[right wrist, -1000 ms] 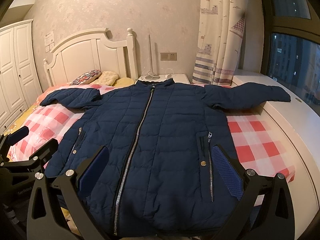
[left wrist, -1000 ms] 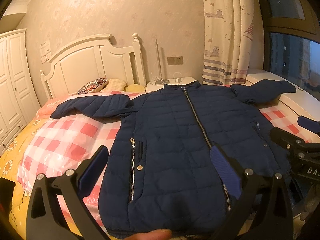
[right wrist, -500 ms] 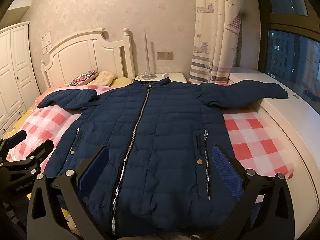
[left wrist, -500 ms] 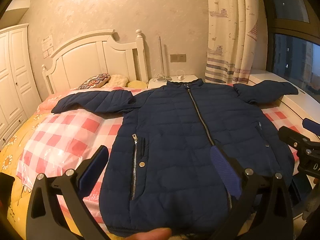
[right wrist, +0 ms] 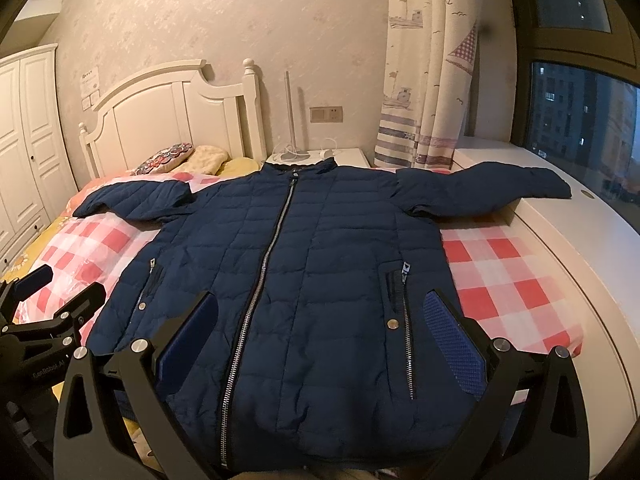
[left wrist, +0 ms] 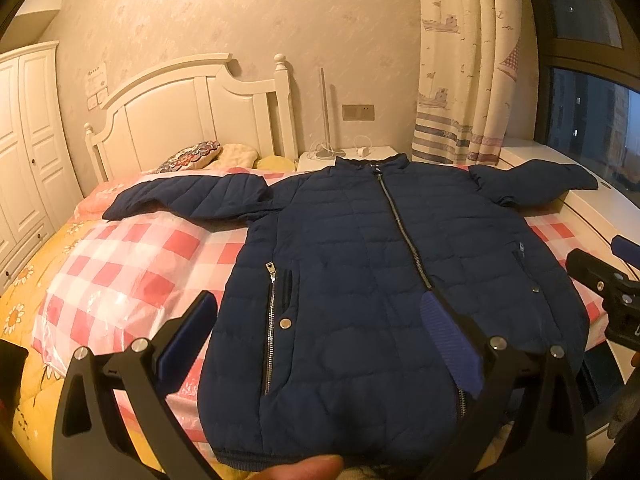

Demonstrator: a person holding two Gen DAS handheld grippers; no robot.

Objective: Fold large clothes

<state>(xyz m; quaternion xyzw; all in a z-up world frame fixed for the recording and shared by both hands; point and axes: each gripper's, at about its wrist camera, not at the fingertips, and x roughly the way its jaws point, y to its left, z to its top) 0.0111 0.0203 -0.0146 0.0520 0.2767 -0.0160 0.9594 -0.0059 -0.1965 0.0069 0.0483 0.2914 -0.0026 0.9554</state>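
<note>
— Where is the jacket (left wrist: pixel 360 280)?
— It lies flat on the bed (left wrist: pixel 132 264), zipped, sleeves spread.
— And the grippers?
— Left gripper (left wrist: pixel 320 332) and right gripper (right wrist: pixel 320 332) both spread wide, holding nothing.

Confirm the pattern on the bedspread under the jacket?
Pink-and-white check on the bedspread, clearest in the right wrist view beside the navy jacket.

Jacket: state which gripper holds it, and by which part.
Neither. The left gripper and right gripper are both open above the jacket, which lies flat on the bed.
</note>
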